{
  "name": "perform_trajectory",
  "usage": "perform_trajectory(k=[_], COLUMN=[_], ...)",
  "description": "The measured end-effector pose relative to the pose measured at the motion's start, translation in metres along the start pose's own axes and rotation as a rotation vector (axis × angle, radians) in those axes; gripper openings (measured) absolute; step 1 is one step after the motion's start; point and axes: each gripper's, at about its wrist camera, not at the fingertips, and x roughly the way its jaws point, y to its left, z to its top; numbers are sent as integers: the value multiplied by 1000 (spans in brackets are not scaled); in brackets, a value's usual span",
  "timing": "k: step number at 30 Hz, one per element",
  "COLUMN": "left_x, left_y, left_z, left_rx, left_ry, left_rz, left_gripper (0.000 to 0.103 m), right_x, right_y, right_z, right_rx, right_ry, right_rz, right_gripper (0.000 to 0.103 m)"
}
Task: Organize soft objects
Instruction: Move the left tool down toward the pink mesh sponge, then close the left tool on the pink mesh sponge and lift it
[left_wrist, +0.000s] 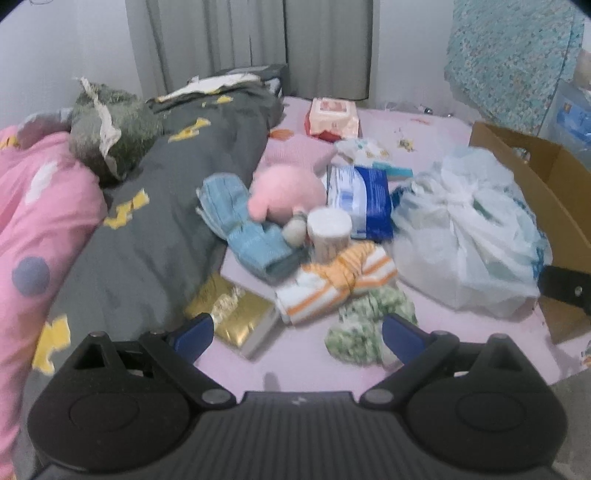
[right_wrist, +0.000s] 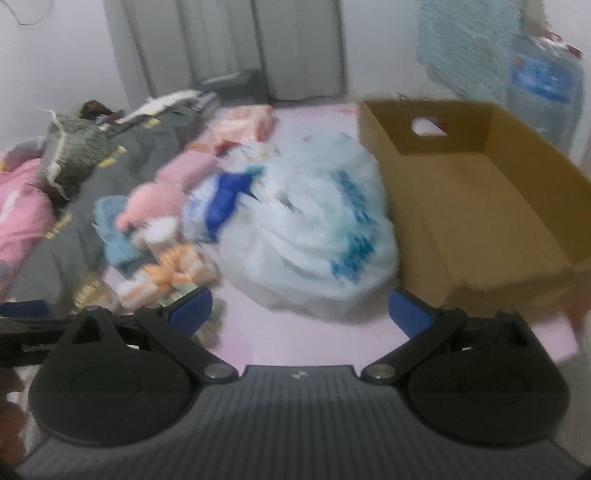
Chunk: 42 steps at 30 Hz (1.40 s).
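Note:
A pile of soft things lies on a pink mat (left_wrist: 306, 362): a pink plush (left_wrist: 288, 190), a blue knit piece (left_wrist: 243, 225), an orange-striped cloth (left_wrist: 340, 280), a green-white cloth (left_wrist: 369, 321) and a tied white plastic bag (left_wrist: 465, 236). My left gripper (left_wrist: 295, 338) is open and empty, just short of the striped and green cloths. My right gripper (right_wrist: 301, 312) is open and empty, in front of the white bag (right_wrist: 314, 229). An open, empty cardboard box (right_wrist: 480, 199) stands right of the bag.
A grey duvet (left_wrist: 166, 206), a pink blanket (left_wrist: 44, 206) and a grey-green cushion (left_wrist: 110, 129) lie at the left. A gold box (left_wrist: 236, 317), a white tub (left_wrist: 328, 232), a blue-white pack (left_wrist: 365, 199) and a wipes pack (left_wrist: 332, 118) are among the pile. Curtains hang behind.

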Motion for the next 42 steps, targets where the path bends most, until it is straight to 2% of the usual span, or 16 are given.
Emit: perform_trajectory(k=[3, 8, 12, 15, 19, 21, 24, 26, 31, 33, 38, 42], left_x=[4, 13, 31, 53, 87, 107, 145, 172, 237, 261, 294, 306], left_y=[7, 22, 40, 49, 48, 48, 42, 37, 24, 19, 15, 12], left_z=[19, 55, 87, 113, 146, 162, 182, 191, 211, 215, 220, 224], left_rx=[16, 63, 50, 60, 139, 175, 233, 261, 330, 353, 377, 366], left_ry=[-7, -51, -89, -99, -108, -94, -31, 15, 153, 210, 281, 302], left_rz=[-22, -67, -158, -183, -134, -170, -216, -226, -242, -219, -208, -213], left_gripper=[99, 99, 99, 99, 98, 97, 95, 94, 96, 96, 96, 93], right_x=[10, 37, 61, 94, 165, 202, 254, 286, 354, 375, 408, 417], right_y=[7, 20, 30, 38, 44, 49, 60, 66, 84, 89, 88, 85], right_z=[25, 81, 128, 164, 207, 222, 233, 236, 235, 233, 225, 226], right_rx=[-5, -29, -24, -6, 97, 129, 160, 176, 188, 195, 260, 300], right_ry=[34, 97, 118, 155, 272, 339, 412, 464, 576, 613, 684, 668], right_rz=[110, 228, 294, 321, 356, 368, 360, 367, 372, 371, 388, 422], right_gripper=[102, 102, 102, 102, 100, 97, 91, 82, 69, 64, 52, 48])
